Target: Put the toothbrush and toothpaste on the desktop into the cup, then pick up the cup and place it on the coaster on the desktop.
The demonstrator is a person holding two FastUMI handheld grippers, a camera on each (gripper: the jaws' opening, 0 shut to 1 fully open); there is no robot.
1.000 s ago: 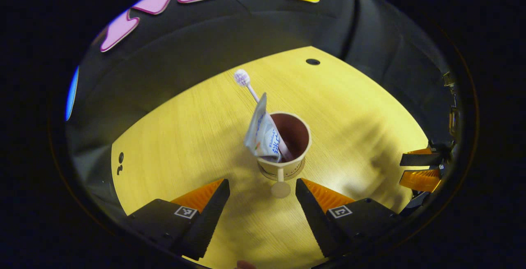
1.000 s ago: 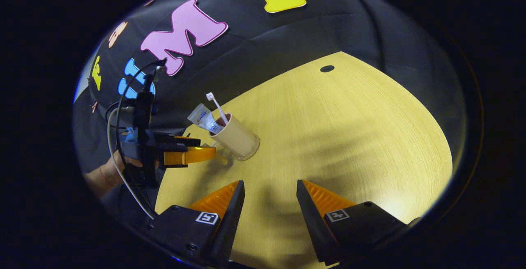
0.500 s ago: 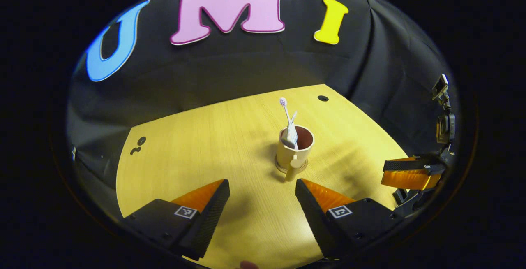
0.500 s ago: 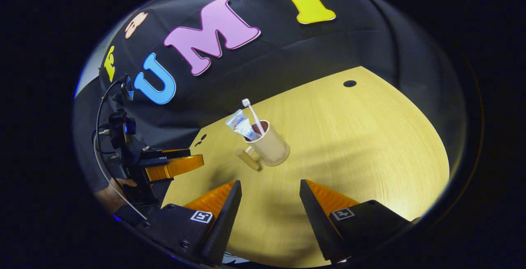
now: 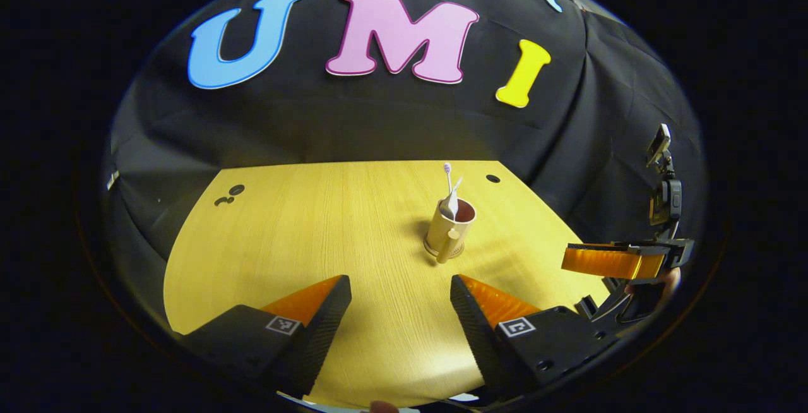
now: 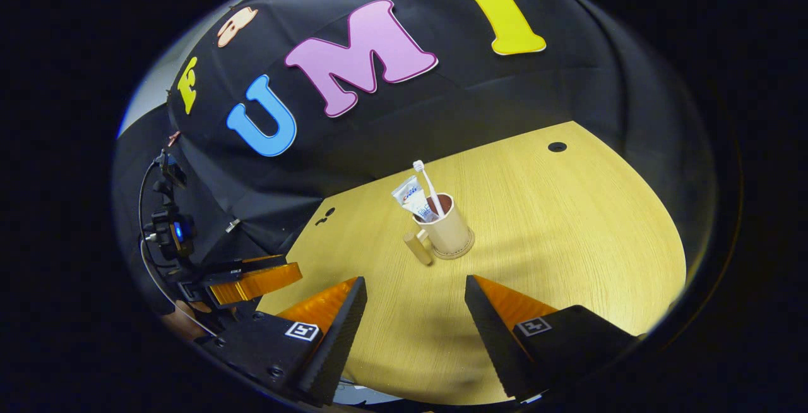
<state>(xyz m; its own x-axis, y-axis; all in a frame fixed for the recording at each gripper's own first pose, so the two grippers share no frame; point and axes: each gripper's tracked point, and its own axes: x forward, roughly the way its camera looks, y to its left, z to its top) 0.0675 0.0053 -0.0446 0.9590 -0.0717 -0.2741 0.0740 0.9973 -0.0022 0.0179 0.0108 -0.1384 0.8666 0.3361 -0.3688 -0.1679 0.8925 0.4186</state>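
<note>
A beige cup [image 5: 449, 228] with a stub handle stands upright on a round coaster [image 5: 444, 252] near the middle of the wooden desktop [image 5: 303, 236]. A white toothbrush [image 5: 447, 176] and a toothpaste tube [image 5: 452, 202] stick out of the cup. My left gripper [image 5: 401, 299] is open and empty, well short of the cup. In the right gripper view the cup [image 6: 449, 232], coaster [image 6: 466, 251], toothbrush [image 6: 427, 180] and toothpaste [image 6: 413, 197] sit ahead of my right gripper [image 6: 413, 302], which is also open and empty.
The right gripper [image 5: 615, 261] hangs off the desktop's right edge with a hand behind it. The left gripper [image 6: 252, 280] is off the left edge, cables above it. Small dark holes [image 5: 493, 179] [image 6: 557, 146] mark the desktop's far corner. Black cloth walls stand behind.
Both grippers have drawn back and up from the cup, which now looks smaller and farther off. The cup with toothbrush and toothpaste has stayed on the coaster.
</note>
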